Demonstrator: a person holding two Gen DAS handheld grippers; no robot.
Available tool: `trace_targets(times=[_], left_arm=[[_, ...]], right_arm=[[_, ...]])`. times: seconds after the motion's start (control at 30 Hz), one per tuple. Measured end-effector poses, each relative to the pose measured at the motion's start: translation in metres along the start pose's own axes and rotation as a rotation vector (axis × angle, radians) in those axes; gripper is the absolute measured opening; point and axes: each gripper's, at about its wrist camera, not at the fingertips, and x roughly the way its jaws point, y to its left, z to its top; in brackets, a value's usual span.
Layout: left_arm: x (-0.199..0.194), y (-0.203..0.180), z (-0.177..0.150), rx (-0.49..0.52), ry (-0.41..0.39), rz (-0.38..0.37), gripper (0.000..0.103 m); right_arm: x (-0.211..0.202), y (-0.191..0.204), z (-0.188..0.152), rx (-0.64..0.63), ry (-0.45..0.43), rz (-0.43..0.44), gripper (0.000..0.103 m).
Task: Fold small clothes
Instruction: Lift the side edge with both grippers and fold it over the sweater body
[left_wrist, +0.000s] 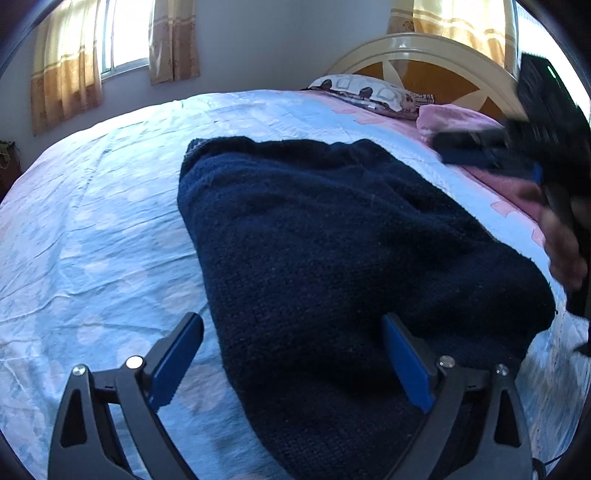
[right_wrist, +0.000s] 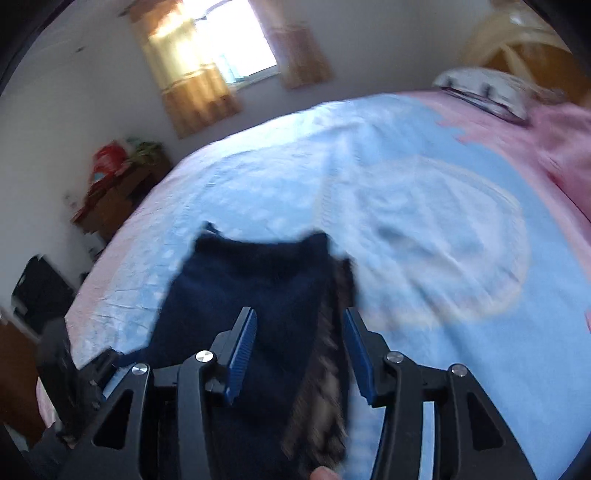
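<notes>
A dark navy knitted garment (left_wrist: 332, 258) lies on the light blue bedsheet (left_wrist: 92, 240). My left gripper (left_wrist: 291, 328) is open, its jaws wide apart just above the garment's near left edge, holding nothing. My right gripper (right_wrist: 299, 325) is open too, above the same navy garment (right_wrist: 258, 295), whose patterned inner side shows along its right edge. The right gripper also shows blurred at the right of the left wrist view (left_wrist: 491, 155), raised above the bed. The left gripper shows at the lower left of the right wrist view (right_wrist: 92, 365).
A patterned pillow (left_wrist: 362, 92) and a pink blanket (left_wrist: 454, 118) lie near the cream headboard (left_wrist: 424, 55). A wooden cabinet with red items (right_wrist: 114, 184) stands by the wall. Curtained windows (left_wrist: 118, 40) are behind the bed.
</notes>
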Motion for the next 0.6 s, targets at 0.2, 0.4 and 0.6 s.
trace_targets(times=[0.2,0.4,0.6], left_arm=[[0.002,0.003,-0.003,-0.017,0.015,0.018,0.103],[0.002,0.003,-0.004,-0.026,0.050,0.041,0.103],[0.003,0.003,-0.007,-0.033,0.061,0.049,0.103]], right_arm=[[0.074,0.007,0.004,-0.030,0.226,0.042,0.048],[0.057,0.009,-0.010,-0.110,0.193,-0.050,0.048],[-0.019,0.040,-0.040,-0.232,0.065,0.119,0.048]])
